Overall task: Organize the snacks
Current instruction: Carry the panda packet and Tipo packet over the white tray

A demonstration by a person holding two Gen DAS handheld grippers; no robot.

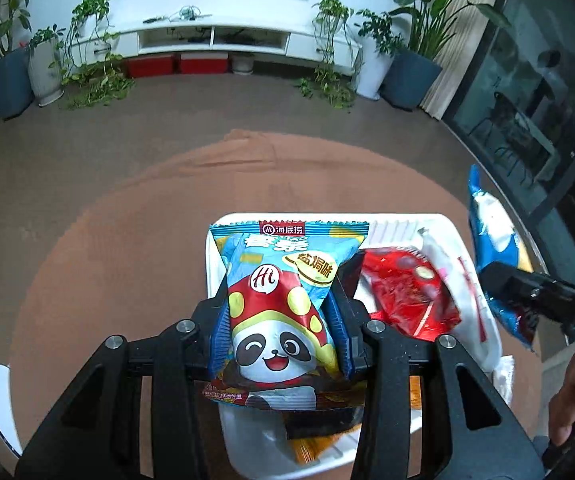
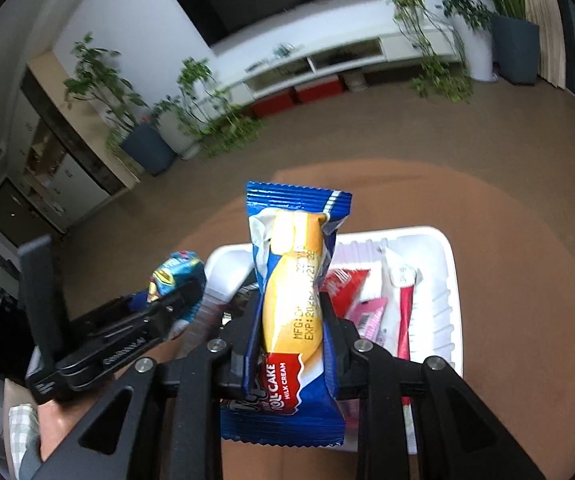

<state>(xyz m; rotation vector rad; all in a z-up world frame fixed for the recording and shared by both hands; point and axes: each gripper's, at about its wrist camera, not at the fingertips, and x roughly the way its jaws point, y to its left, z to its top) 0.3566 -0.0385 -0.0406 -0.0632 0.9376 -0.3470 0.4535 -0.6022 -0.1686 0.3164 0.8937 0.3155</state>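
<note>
My left gripper (image 1: 281,300) is shut on a blue panda snack bag (image 1: 279,308) and holds it above the white tray (image 1: 483,344). My right gripper (image 2: 289,312) is shut on a blue roll cake packet (image 2: 293,300) above the same tray (image 2: 453,280). In the left wrist view the right gripper and its roll cake packet (image 1: 495,252) show at the right edge. In the right wrist view the left gripper's panda bag (image 2: 177,276) shows at the left. A red packet (image 1: 407,292) and a white packet (image 1: 447,264) lie in the tray.
The tray sits on a round table with an orange-brown cloth (image 1: 127,240). A pink packet (image 2: 369,316) and a red-and-white stick packet (image 2: 403,308) lie in the tray. An orange packet (image 1: 311,446) lies in the tray's near end. Plants, a TV cabinet and glass doors stand beyond.
</note>
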